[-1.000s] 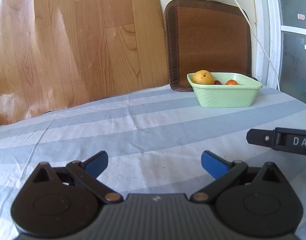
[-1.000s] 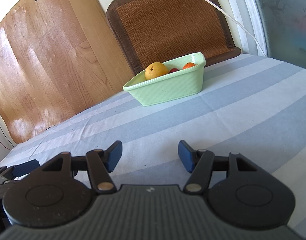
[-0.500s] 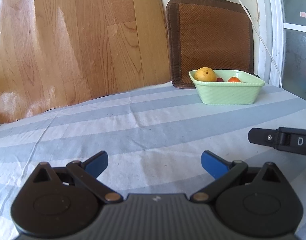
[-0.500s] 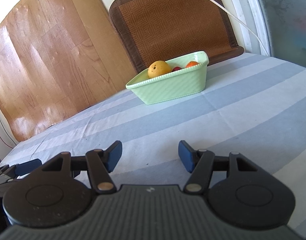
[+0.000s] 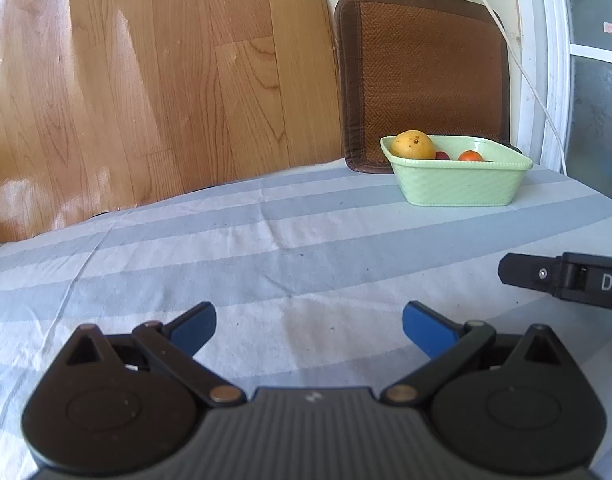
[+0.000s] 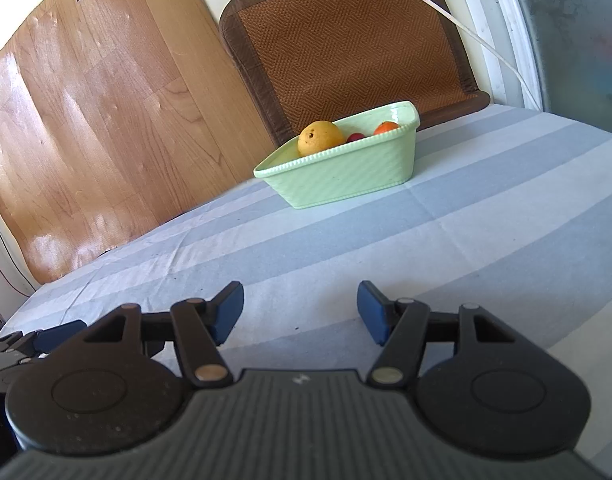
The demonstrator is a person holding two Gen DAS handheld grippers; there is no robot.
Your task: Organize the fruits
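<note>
My left gripper and right gripper both have their jaws wide apart, holding nothing (just striped cloth under them). The fruits sit far ahead in the green bowl: a big yellow one, a small red one and an orange one.

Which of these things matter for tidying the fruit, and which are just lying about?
Part of the job:
green dish
yellow fruit
dark red fruit
orange fruit
left gripper
right gripper

Just lying about:
woven mat
white cable
striped tablecloth
</note>
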